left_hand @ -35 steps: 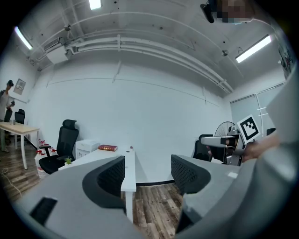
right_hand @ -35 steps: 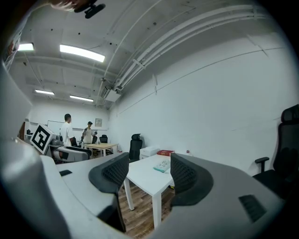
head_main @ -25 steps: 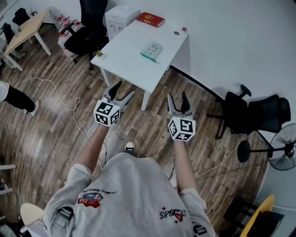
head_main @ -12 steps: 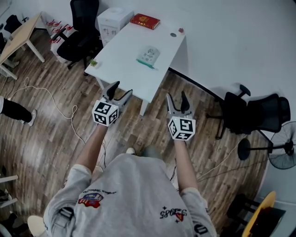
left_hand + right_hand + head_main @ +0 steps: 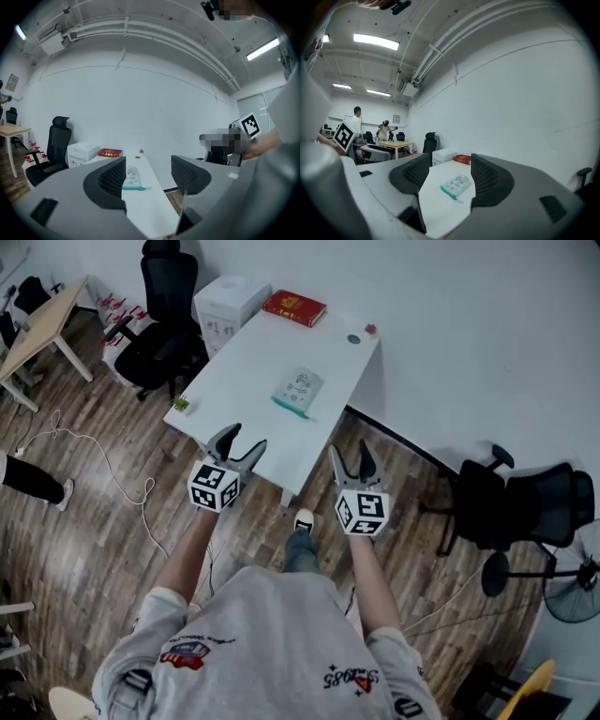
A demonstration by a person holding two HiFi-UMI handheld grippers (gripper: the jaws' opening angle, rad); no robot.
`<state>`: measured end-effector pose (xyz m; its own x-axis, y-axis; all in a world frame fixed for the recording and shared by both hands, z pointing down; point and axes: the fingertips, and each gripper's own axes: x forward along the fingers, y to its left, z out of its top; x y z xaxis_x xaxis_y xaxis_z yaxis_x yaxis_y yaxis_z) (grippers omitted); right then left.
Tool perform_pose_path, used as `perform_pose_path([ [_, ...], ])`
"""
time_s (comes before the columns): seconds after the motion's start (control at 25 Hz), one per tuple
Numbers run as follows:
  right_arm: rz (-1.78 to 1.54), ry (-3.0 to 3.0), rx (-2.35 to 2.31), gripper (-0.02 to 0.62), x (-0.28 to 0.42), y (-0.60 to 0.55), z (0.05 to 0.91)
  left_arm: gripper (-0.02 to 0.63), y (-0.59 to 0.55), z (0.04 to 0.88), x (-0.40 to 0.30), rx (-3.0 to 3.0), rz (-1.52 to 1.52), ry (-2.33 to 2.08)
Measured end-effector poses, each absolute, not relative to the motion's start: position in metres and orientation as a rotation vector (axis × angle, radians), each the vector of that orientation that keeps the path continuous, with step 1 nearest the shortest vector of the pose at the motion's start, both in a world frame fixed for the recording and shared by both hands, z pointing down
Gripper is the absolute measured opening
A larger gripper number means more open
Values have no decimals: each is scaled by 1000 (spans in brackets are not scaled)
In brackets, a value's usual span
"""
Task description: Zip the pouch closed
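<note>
Nearer the table (image 5: 246, 367) and pouch (image 5: 298, 390) than before, left gripper (image 5: 246, 436) and right gripper (image 5: 348, 446), fingers (image 5: 110, 180) apart, empty.

My head camera looks steeply down; those behind my fingers (image 5: 110, 180) look level across the same counter (image 5: 253, 362).

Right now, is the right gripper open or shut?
Open. The right gripper has its fingers apart with nothing held; the pouch lies beyond on the white table.
</note>
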<state>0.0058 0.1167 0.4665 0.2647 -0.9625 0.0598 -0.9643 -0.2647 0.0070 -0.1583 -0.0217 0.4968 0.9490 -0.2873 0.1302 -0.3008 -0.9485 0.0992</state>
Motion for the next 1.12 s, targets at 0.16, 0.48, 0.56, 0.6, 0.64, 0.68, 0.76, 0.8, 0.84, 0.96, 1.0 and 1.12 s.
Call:
perform_pose_path([
  [0.16, 41, -1947, 2420, 262, 61, 70, 454, 301, -59, 486, -113, 2977, 168, -534],
  [0.48, 48, -2096, 2308, 262, 154, -19, 443, 299, -126, 464, -30, 2957, 157, -687],
  [0.56, 60, -2128, 2274, 262, 171, -34, 446, 299, -134, 464, -14, 2945, 157, -717],
  [0.6, 65, -2141, 2260, 261, 179, -43, 448, 299, -139, 463, -7, 2939, 156, -731],
  [0.64, 71, -2151, 2247, 261, 185, -51, 449, 299, -145, 463, -2, 2934, 155, -743],
  [0.68, 77, -2159, 2236, 262, 190, -58, 450, 299, -150, 464, 4, 2928, 157, -751],
  [0.76, 83, -2171, 2216, 262, 196, -70, 454, 299, -158, 469, 12, 2922, 168, -761],
  [0.8, 86, -2175, 2208, 262, 198, -74, 455, 299, -162, 472, 14, 2920, 175, -764],
  [0.84, 91, -2178, 2202, 262, 200, -79, 457, 299, -166, 475, 17, 2918, 180, -766],
  [0.96, 102, -2183, 2196, 262, 209, -92, 459, 299, -181, 476, 29, 2918, 186, -763],
  [1.0, 102, -2181, 2196, 262, 212, -95, 459, 299, -185, 476, 33, 2920, 187, -758],
  [1.12, 108, -2169, 2198, 262, 218, -105, 462, 299, -197, 476, 42, 2923, 193, -735],
])
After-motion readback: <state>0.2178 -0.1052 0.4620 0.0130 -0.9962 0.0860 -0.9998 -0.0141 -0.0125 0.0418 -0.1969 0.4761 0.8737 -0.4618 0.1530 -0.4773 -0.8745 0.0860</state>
